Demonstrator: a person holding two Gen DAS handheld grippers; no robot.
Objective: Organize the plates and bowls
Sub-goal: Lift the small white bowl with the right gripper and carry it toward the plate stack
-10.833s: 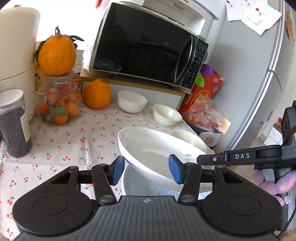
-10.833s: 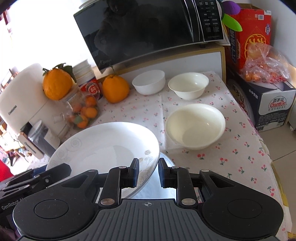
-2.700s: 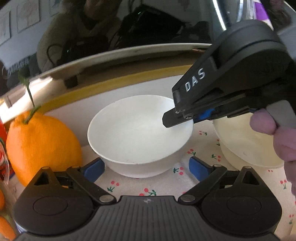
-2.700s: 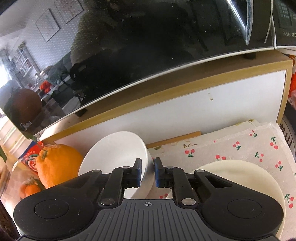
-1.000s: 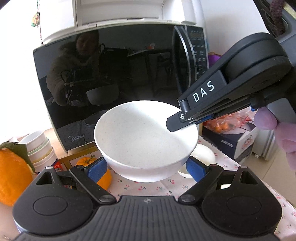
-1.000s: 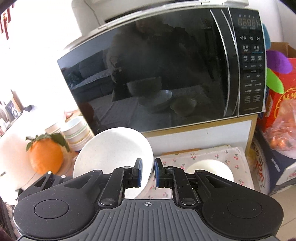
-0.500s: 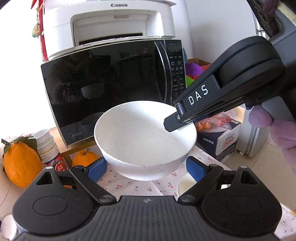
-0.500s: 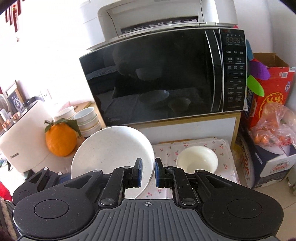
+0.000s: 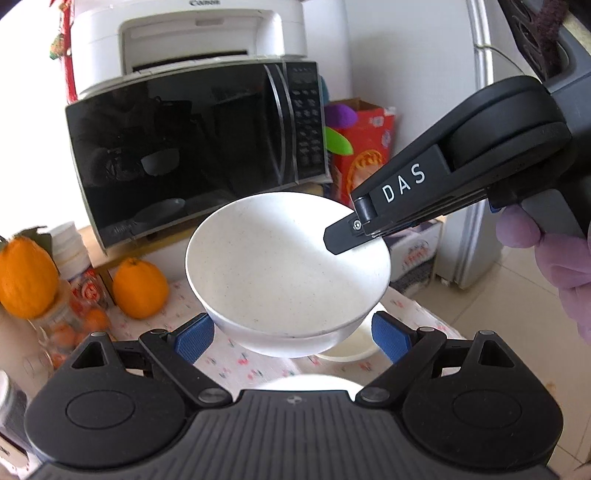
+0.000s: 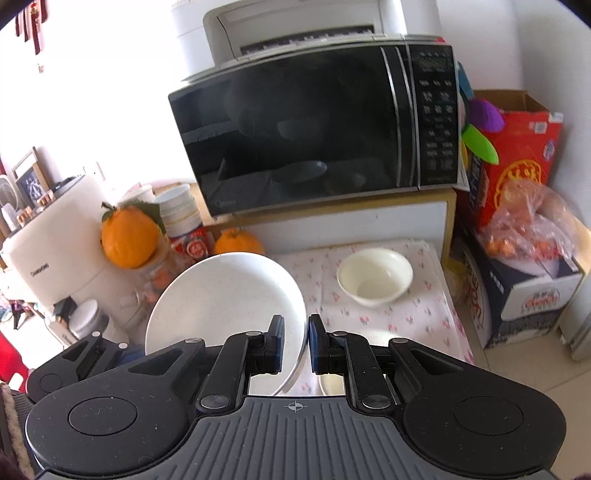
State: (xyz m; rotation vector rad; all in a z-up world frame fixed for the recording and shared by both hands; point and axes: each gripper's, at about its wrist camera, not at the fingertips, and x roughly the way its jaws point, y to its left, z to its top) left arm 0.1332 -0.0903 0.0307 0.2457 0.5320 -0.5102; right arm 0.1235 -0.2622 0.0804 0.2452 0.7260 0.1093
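Black microwave [image 10: 314,133], white printer [image 10: 303,29] atop it, oranges [image 10: 129,236], red box [image 10: 517,162], cherry-print tablecloth [image 10: 417,310]

The white bowl [image 9: 280,273] looks matt and finely speckled. The microwave [image 10: 314,133] door is glossy black glass. Printed cloth [image 10: 406,314] covers the bench. The tongs [image 10: 295,343] are matt black plastic.

A black microwave [image 10: 314,133] sits on a wood-edged white stand [image 10: 332,225], a white printer [image 10: 306,26] on top of it. At three o'clock a red carton [image 10: 517,162] leans against the white wall [image 10: 498,44]. Hard daylight washes out the nine o'clock side; pale floor tiles [image 10: 524,373] lie beside the cherry-print table [image 10: 413,314]
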